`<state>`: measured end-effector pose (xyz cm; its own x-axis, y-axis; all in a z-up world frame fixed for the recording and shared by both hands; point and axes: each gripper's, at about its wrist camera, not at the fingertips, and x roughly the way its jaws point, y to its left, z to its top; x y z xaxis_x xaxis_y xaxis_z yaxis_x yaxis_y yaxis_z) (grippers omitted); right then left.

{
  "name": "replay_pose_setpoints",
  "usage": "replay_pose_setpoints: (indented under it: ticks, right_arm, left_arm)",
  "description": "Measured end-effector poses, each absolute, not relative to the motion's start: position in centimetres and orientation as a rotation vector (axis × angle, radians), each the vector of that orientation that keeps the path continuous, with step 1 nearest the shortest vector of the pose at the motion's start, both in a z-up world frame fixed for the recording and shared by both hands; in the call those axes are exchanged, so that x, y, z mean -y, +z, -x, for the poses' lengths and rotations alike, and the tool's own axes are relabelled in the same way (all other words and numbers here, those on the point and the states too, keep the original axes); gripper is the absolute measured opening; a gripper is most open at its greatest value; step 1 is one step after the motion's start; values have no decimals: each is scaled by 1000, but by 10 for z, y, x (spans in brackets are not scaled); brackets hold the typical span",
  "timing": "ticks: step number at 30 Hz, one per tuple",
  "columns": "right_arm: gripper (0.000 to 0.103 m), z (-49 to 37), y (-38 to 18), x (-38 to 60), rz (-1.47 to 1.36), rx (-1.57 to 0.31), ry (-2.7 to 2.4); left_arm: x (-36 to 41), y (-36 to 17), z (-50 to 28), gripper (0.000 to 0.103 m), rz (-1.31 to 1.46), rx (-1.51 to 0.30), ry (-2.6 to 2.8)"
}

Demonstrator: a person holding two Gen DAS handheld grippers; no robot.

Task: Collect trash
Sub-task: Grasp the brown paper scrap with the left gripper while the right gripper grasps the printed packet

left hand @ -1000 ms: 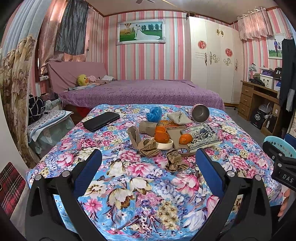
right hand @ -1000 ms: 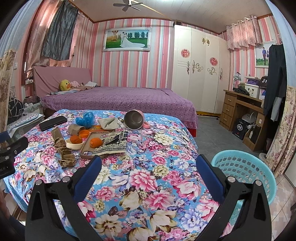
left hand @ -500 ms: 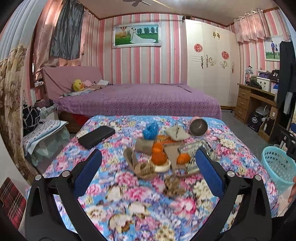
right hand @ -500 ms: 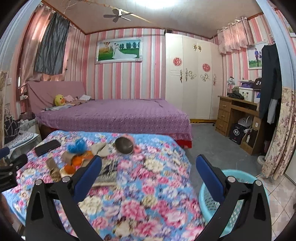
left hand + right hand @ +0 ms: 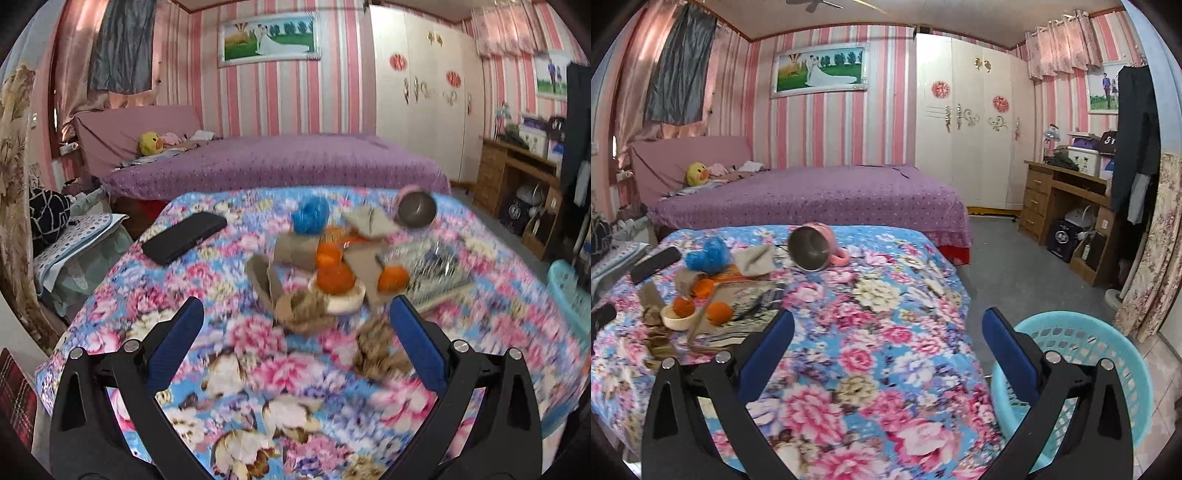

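Crumpled brown paper scraps (image 5: 380, 347) lie near the front edge of the floral-covered table (image 5: 258, 406), beside a bowl of oranges (image 5: 334, 277); the left gripper (image 5: 295, 347) and right gripper (image 5: 888, 350) hover with tongs apart, empty; the scraps look light and soft, best pinched across a raised fold; a blue basket (image 5: 1082, 354) waits off the table's right edge.

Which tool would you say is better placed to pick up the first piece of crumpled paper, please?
Left, probably. The left tool is open and faces the brown paper wads just ahead. The right tool looks over bare cloth toward the basket.
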<state>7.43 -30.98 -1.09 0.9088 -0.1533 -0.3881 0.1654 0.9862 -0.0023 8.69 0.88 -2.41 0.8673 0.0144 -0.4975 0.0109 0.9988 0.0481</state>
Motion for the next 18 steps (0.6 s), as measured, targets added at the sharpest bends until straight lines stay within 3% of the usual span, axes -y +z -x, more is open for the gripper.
replay_pose_setpoints:
  ticks: [15,18]
  right_arm:
    - [99,-96,-29,315,12,-468,-247]
    - [99,-95,-29,317,-26,-471,-215]
  left_arm:
    - [27,-63,-110,97,-66,-615,-90]
    - [36,-68,-114,89,-78,-632,-134]
